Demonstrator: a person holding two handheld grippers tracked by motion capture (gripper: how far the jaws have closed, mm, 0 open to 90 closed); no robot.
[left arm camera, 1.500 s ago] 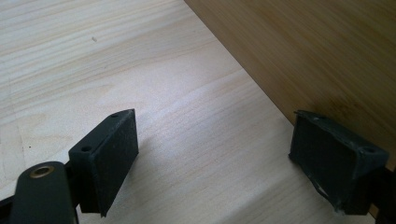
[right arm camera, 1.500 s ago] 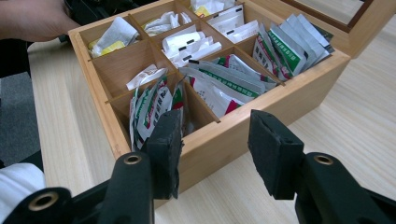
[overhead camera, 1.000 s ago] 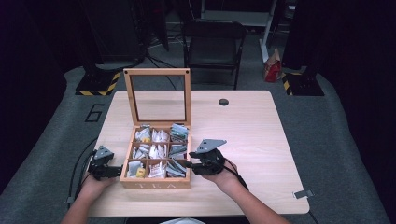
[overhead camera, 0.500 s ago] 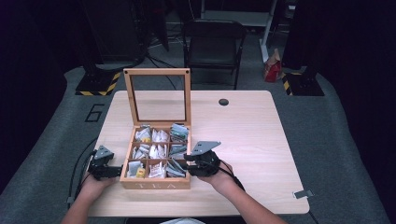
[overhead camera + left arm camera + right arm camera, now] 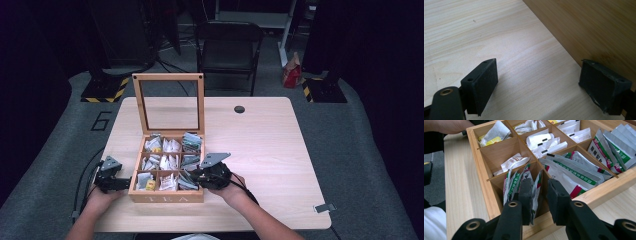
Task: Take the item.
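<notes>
Where the front wall of the wooden tea box [image 5: 166, 196] faces the person, the letters "TEA" can be read in the high view. Its glass-paned lid [image 5: 168, 102] stands upright at the back. The box sits at the near left of the pale wood-grain worktop [image 5: 280, 150] and is divided into nine compartments holding paper sachets.

The right tool [image 5: 539, 195] dips into the near right corner compartment, its jaws a little apart with a green-and-white foil sachet [image 5: 535, 192] standing between them; whether they press it cannot be told. Similar foil sachets [image 5: 574, 173] bear green bands with printing too small to read. White paper sachets [image 5: 544, 142] fill the middle compartments.

The left tool [image 5: 539, 82] lies low on the worktop against the box's left wall, jaws wide apart and empty, one flat black pad [image 5: 604, 82] just beside the wood. Both of the person's forearms reach in from the near edge, hands wrapped around the tools.
</notes>
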